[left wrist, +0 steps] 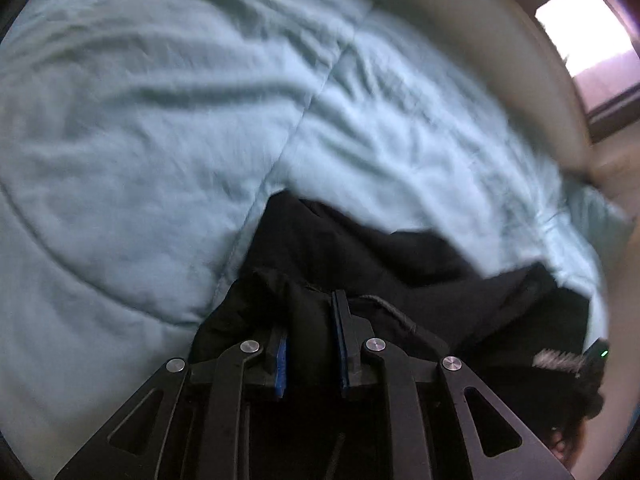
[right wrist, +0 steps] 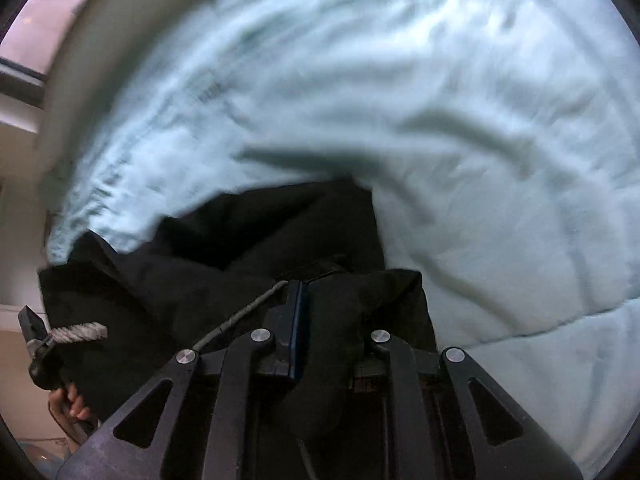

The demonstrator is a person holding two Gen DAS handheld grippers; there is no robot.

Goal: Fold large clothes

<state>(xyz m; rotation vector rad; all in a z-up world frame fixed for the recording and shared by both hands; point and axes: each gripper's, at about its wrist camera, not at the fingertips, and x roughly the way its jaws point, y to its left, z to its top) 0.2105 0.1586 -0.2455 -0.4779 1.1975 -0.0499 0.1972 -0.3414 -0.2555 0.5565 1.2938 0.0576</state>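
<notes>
Gripping black garment [left wrist: 360, 256] in my left gripper [left wrist: 310, 344], cloth bunched between its fingers, above the pale blue quilt [left wrist: 140, 120] | right view: right gripper [right wrist: 320, 320] clamped on the same garment [right wrist: 240, 240], drawstring [right wrist: 236, 316] just left | no finished fold visible; folding remains, I judge

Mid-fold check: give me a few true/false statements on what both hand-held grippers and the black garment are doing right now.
1. The left hand-held gripper pinches the black garment. True.
2. The right hand-held gripper is open and holds nothing. False: black fabric is bunched between its fingers.
3. The garment hangs over a light blue quilt. True.
4. The quilt is dark red. False: it is pale blue.
5. A grey drawcord trails from the garment. True.
</notes>
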